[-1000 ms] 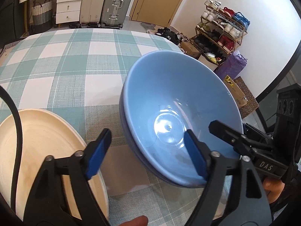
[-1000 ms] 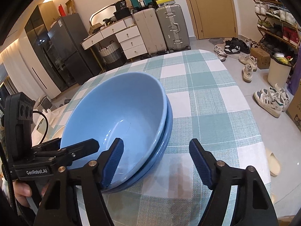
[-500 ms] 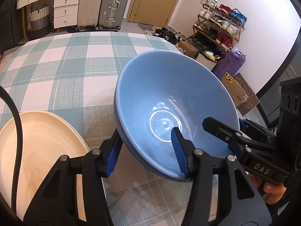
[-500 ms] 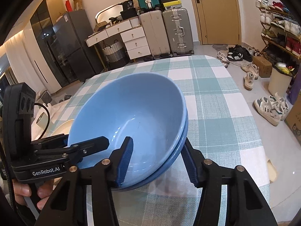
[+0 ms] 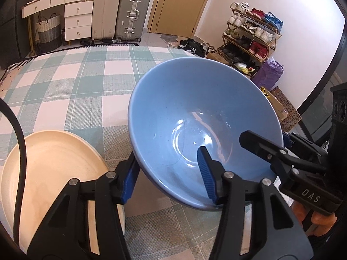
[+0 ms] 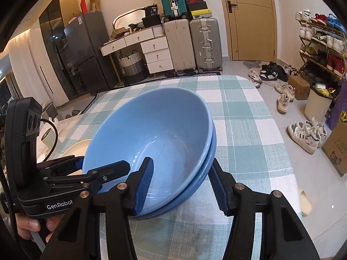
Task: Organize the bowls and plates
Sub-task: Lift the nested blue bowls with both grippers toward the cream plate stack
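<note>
Two stacked blue bowls (image 5: pixel 201 117) sit tilted over the checked tablecloth; they also show in the right wrist view (image 6: pixel 160 130). My left gripper (image 5: pixel 169 173) is shut on the near rim of the bowls, one pad inside, one outside. My right gripper (image 6: pixel 182 184) is shut on the opposite rim the same way. Each gripper shows in the other's view, clamped on the bowls. A cream plate (image 5: pixel 49 169) lies on the table to the left of the bowls, under my left gripper's arm.
The table (image 5: pixel 65 82) has a green and white checked cloth; its right edge drops to the floor with shoes, a shoe rack (image 5: pixel 251 34) and boxes. Suitcases (image 6: pixel 195 43), drawers and a fridge stand beyond the far edge.
Both grippers were open a second ago and have closed on opposite rims of the bowl stack. The bowls now sit higher and more tilted in view.
</note>
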Demonstrator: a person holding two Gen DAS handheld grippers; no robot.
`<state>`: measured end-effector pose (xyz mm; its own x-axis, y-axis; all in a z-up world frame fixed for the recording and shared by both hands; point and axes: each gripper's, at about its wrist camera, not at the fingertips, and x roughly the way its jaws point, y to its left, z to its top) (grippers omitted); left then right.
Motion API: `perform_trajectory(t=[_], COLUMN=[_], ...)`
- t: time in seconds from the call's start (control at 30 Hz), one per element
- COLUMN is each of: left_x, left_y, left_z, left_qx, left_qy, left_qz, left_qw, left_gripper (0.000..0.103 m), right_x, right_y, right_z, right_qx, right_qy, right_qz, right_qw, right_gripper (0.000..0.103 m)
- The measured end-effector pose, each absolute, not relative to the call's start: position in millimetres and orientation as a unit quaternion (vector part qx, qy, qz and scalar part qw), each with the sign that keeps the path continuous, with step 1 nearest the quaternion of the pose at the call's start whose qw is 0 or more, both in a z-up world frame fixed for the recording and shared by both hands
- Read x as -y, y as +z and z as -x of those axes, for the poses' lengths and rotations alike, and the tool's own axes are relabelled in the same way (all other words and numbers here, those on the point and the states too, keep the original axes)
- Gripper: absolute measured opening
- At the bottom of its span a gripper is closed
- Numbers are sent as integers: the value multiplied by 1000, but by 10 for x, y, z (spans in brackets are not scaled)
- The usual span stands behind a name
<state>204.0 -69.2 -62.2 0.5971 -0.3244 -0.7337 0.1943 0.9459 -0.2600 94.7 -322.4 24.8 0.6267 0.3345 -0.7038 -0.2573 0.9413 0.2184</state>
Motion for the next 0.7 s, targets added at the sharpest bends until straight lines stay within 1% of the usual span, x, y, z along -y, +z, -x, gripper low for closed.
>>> perform_trajectory(t=[0.33,0.7], left_x=[464,57], left_y=[-271,87], left_z=[-1708,-1218], left_qx=[-386,-341], left_qy=[-129,-74], left_qz=[88,104], left_qw=[909,931], left_gripper=[49,49], right_x=[3098,2697], right_y=[471,734], right_z=[-819,-726], right_qx=[-383,-371], right_qy=[180,225], right_qz=[-46,-36], right_qw=[905,900], right_gripper=[54,54])
